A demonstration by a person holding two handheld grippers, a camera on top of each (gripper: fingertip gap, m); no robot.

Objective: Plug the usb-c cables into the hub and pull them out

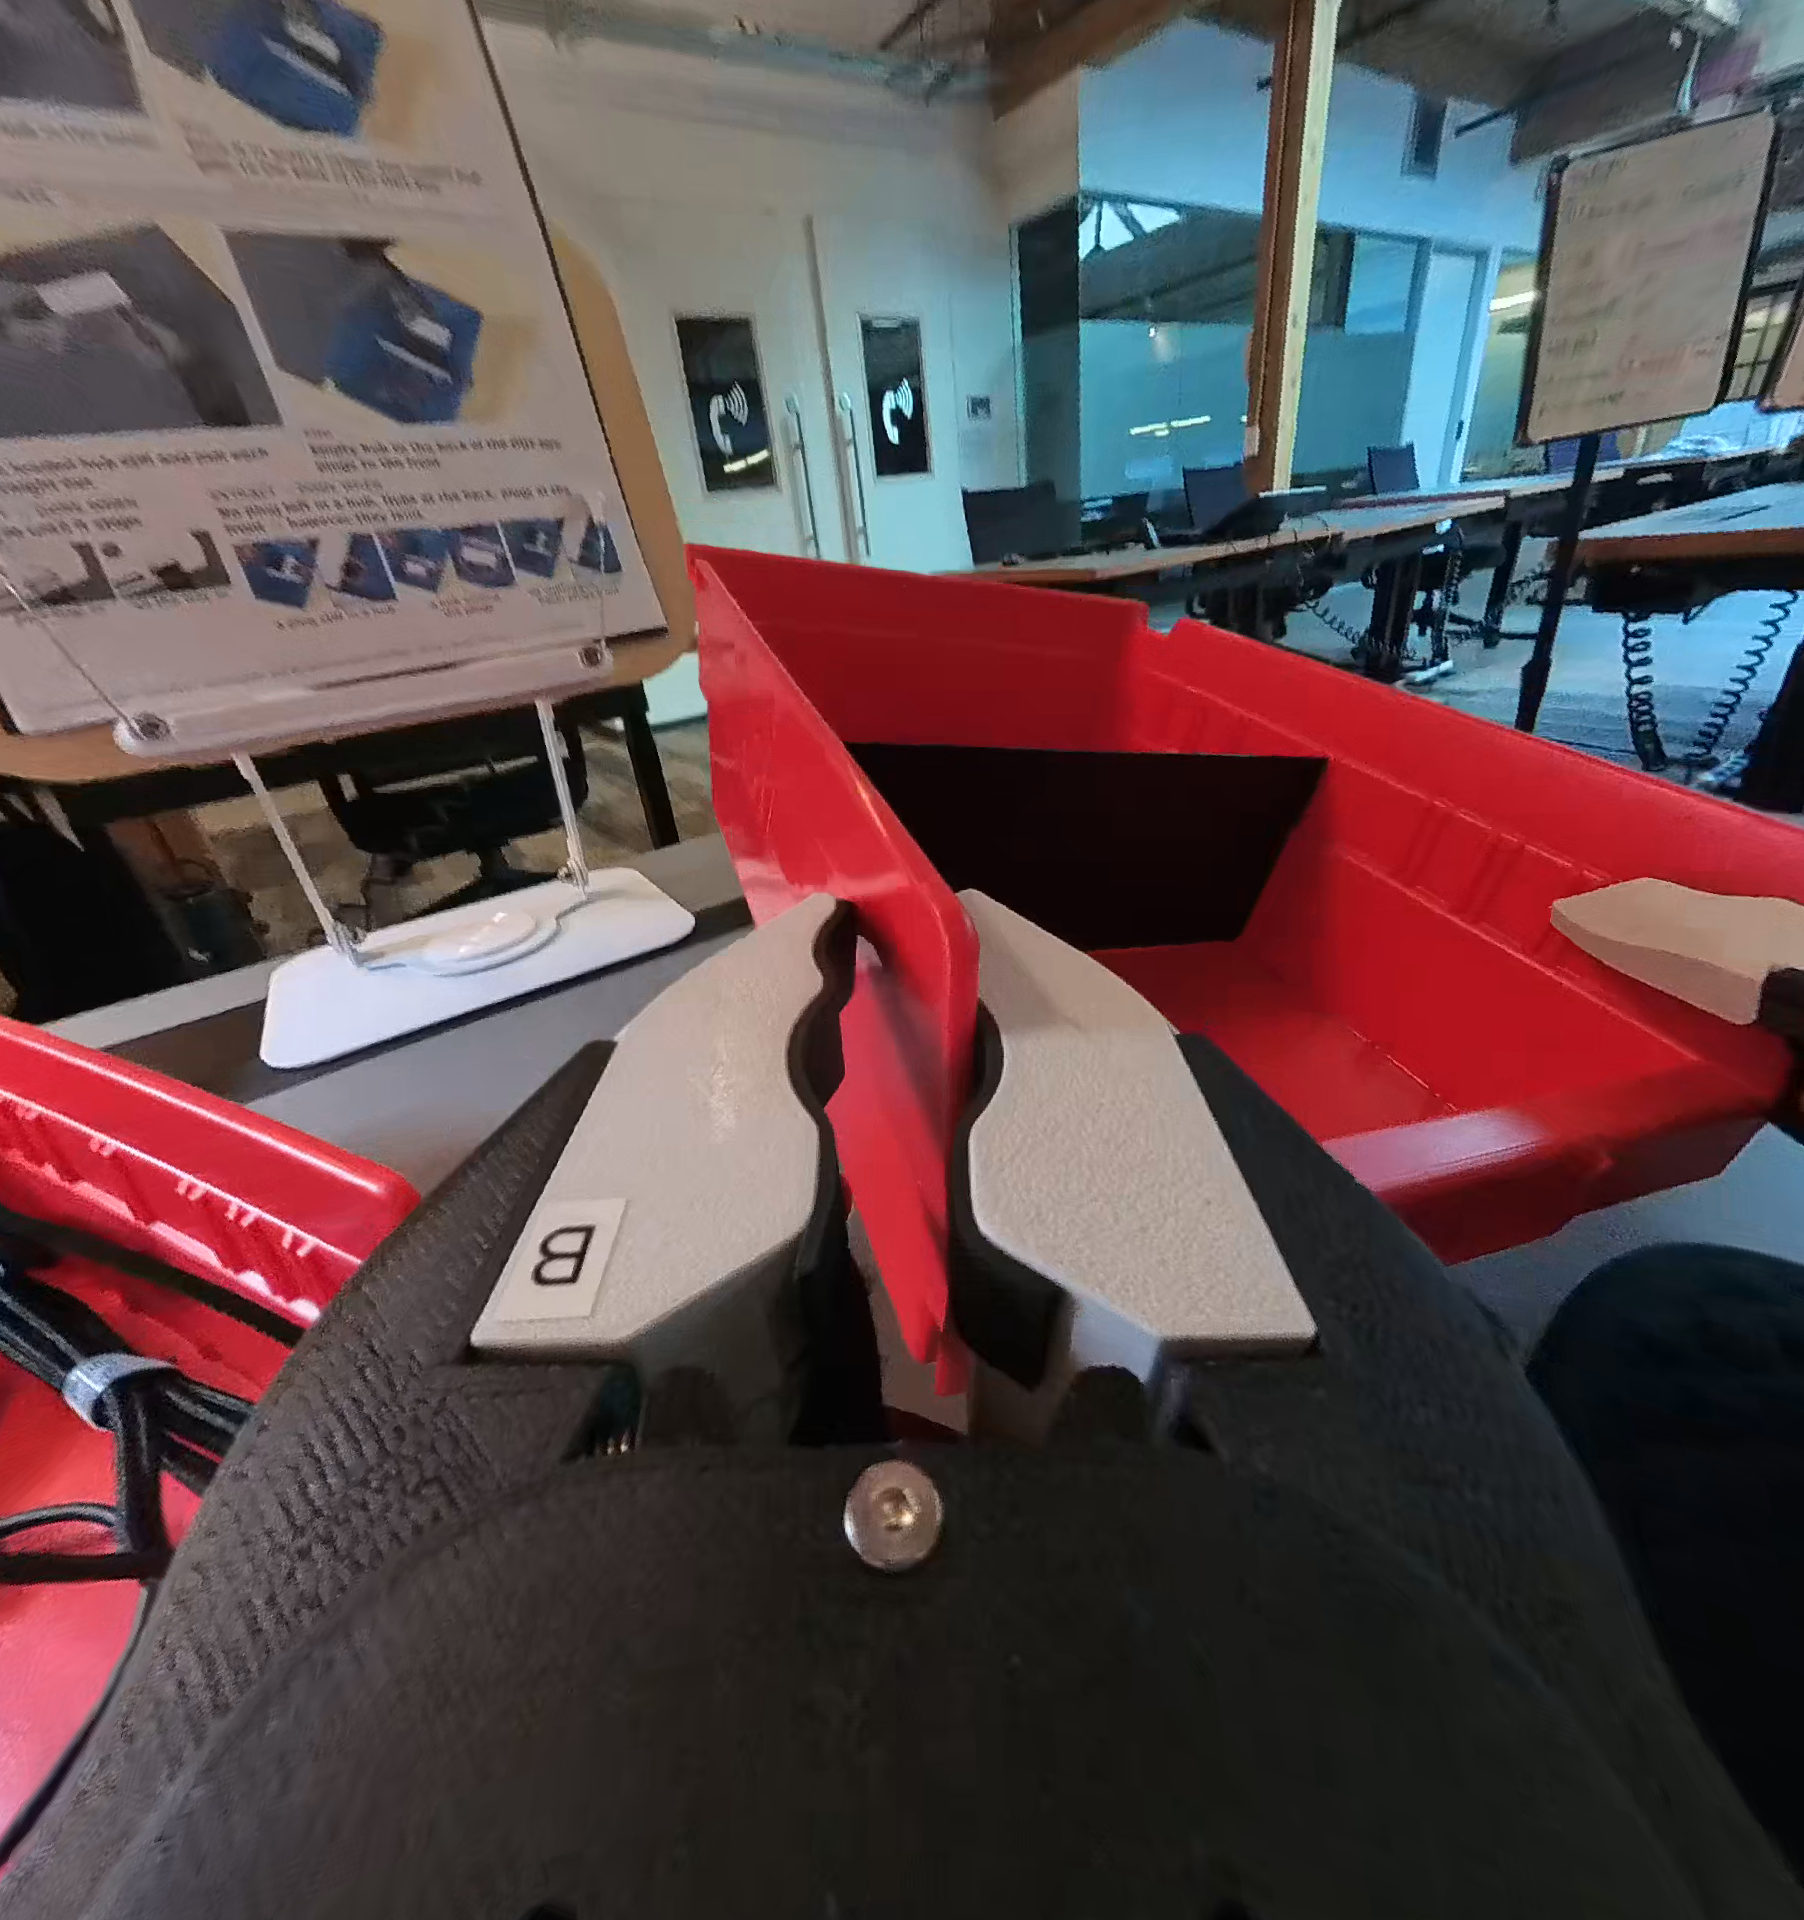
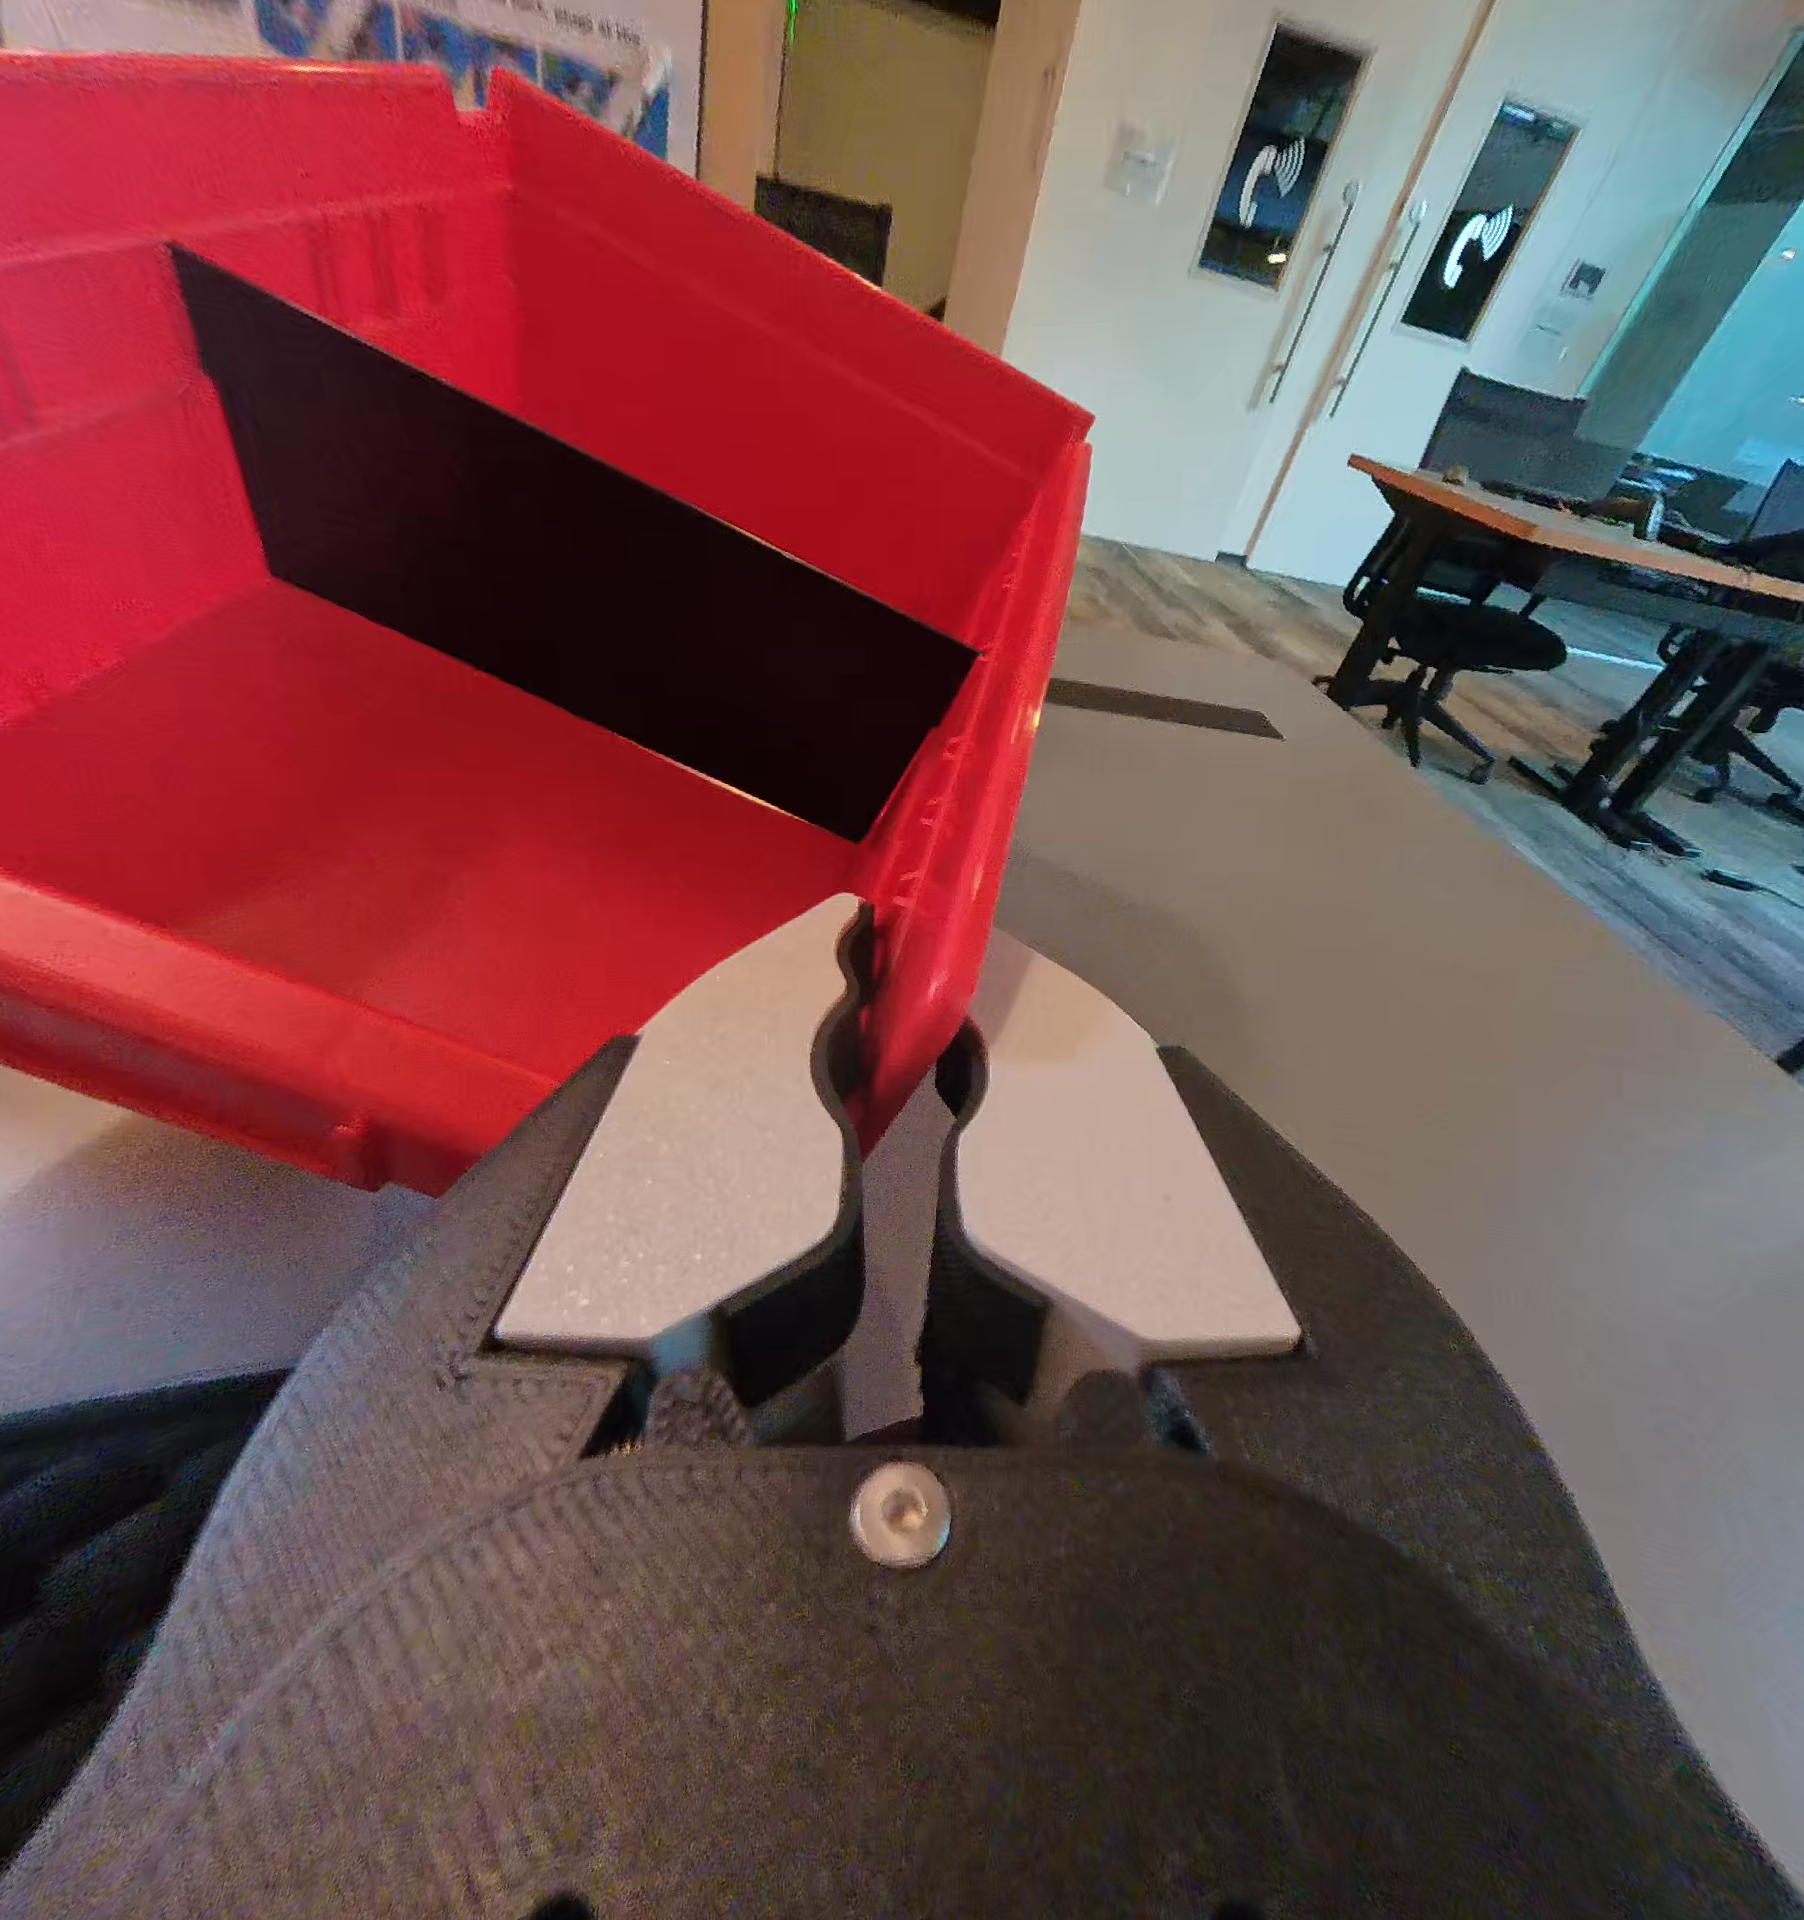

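A red plastic bin [image 1: 1397,914] with a black divider [image 1: 1085,831] across it is held tilted above the grey table. My left gripper [image 1: 903,935] is shut on the bin's left side wall [image 1: 877,831]. My right gripper [image 2: 913,956] is shut on the bin's right side wall [image 2: 971,790]; it also shows at the right edge of the left wrist view [image 1: 1708,956]. The front compartment of the bin [image 2: 410,831] holds nothing. Black cables [image 1: 67,1382] bound with a grey tie lie in a second red bin [image 1: 150,1164] at the left. No hub shows.
A white stand [image 1: 472,966] holding an instruction sheet [image 1: 254,364] stands on the grey table [image 2: 1397,1039] behind the left bin. Office desks and chairs [image 2: 1500,623] fill the room beyond. A dark sleeve [image 1: 1708,1507] is at the lower right. The grippers' ends are close to 20 cm from one another.
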